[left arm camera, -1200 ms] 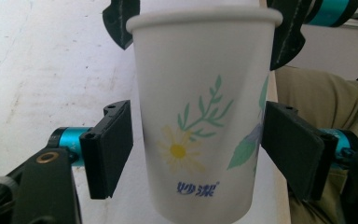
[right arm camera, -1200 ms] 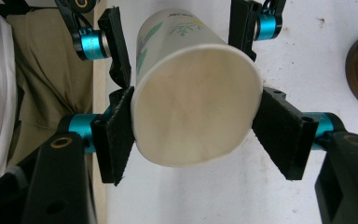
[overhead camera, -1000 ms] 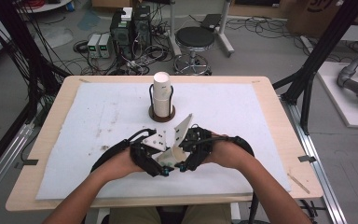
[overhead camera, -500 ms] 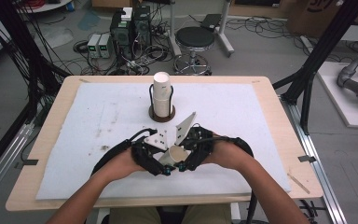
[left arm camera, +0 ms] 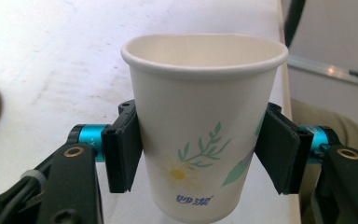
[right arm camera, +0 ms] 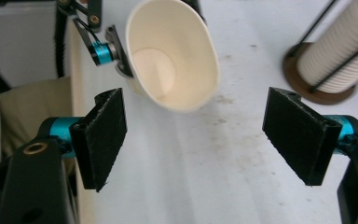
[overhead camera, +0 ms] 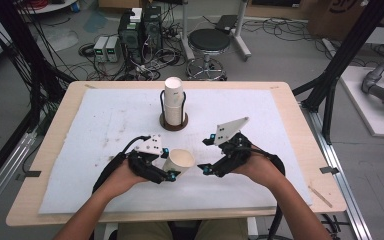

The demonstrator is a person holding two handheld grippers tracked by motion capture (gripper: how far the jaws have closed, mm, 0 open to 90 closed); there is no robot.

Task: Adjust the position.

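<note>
Paper cup (left arm camera: 204, 130) is sitting clamped between the left gripper's (overhead camera: 161, 165) jaws, tilted toward the right gripper (right arm camera: 205, 140), whose jaws are standing wide apart around nothing; any handover is wanting a light squeeze, since thin walls buckle.

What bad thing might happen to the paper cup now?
The left hand-held gripper pinches the thin paper cup by its sides, so squeezing harder might crush it. The cup looks tilted in the high view, so it might slip out. The open right hand-held gripper is close and might bump it.
</note>
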